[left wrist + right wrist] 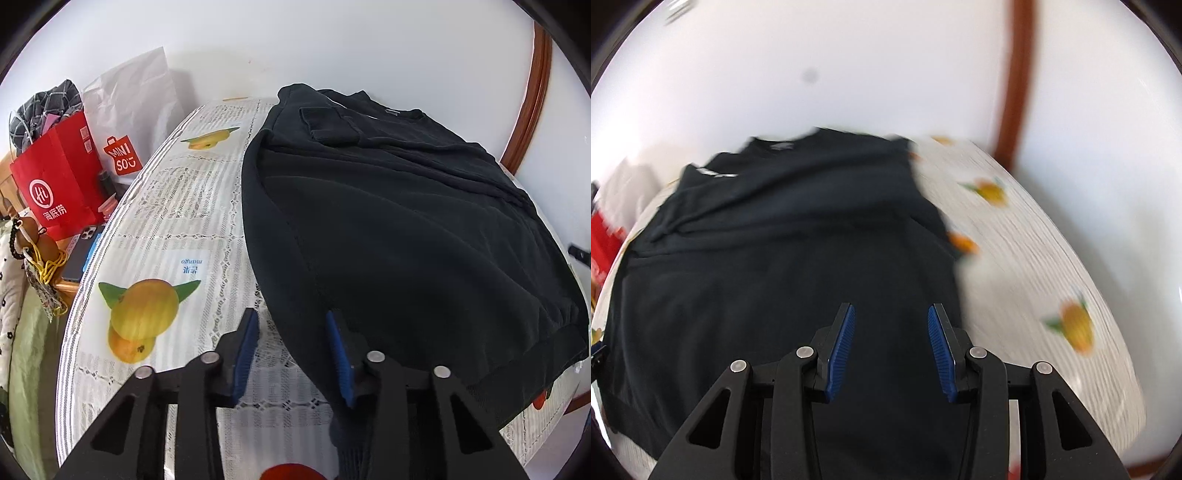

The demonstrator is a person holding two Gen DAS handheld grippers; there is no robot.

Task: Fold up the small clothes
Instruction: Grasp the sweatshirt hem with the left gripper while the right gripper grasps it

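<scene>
A black sweater (399, 221) lies spread on a table covered with a white mango-print cloth (177, 206); its sleeves are folded in over the body. My left gripper (291, 319) is open and empty, over the sweater's left bottom edge. In the blurred right wrist view the sweater (783, 251) fills the middle. My right gripper (890, 314) is open and empty above the sweater's lower right part, near its right edge.
A red paper bag (59, 177) and a white Miniso bag (129, 122) stand left of the table, with a phone (79, 254) on a wooden stand. A white wall lies behind, with a brown wooden frame (528, 99) at the right. The tablecloth (1034, 258) runs right of the sweater.
</scene>
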